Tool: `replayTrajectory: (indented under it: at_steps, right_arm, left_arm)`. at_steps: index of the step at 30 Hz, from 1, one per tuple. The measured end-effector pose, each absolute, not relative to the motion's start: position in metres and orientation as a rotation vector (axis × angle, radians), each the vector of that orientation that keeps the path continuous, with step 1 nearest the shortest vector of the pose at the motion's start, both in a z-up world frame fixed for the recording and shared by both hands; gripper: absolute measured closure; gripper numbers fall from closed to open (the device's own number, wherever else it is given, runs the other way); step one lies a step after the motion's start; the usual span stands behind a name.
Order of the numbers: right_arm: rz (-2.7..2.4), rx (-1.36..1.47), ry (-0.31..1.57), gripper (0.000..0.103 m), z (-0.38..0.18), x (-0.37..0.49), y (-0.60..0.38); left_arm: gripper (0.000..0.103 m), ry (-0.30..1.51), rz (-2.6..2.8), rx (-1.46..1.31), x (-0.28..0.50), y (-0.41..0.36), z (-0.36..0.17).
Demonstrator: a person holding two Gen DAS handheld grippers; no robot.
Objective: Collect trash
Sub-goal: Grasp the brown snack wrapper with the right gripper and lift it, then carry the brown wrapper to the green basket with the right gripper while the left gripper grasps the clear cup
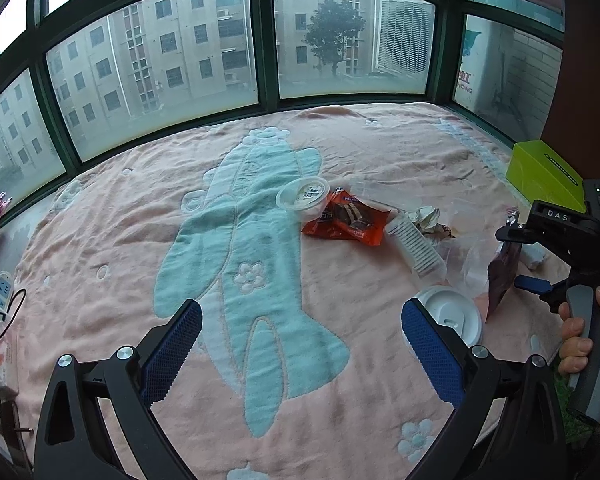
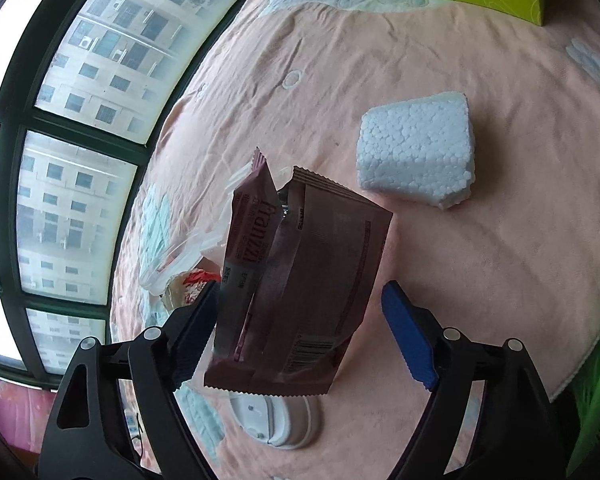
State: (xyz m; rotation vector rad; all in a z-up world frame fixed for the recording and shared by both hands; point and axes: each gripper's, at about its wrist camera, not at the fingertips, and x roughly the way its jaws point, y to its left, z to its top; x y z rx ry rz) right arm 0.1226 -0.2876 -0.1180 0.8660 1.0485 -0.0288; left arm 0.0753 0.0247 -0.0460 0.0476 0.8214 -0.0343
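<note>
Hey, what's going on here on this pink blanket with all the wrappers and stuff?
A person is clearing trash off a pink blanket with two handheld grippers. The right gripper has its fingers spread around a dark maroon snack wrapper, which touches only one finger; whether it is held is unclear. The left gripper hangs open and empty near a white plastic cup lid. An orange wrapper and a white foam block lie uncollected.

Blanket [image 1: 340, 152]: pink, pale-teal airplane motif, white flowers. On it: maroon wrapper [image 2: 296, 288]; orange wrapper [image 1: 346, 220]; white lid [image 1: 452, 314]; white beaded foam block [image 2: 416, 152]; lime-green box [image 1: 546, 174].
</note>
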Motion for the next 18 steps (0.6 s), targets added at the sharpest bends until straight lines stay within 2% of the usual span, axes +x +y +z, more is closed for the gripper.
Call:
replayTrajectory:
  at_steps: [8,18]
  right_arm:
    - [-0.016,0.849,1.014,0.040,-0.111,0.109,-0.299]
    - [-0.004,0.766,0.907,0.041,-0.064,0.070,-0.319]
  left_arm:
    - [0.006,0.822,-0.113,0.063,0.085,0.007,-0.045]
    - [0.007,0.793,-0.309,0.123,0.102,-0.050,-0.042]
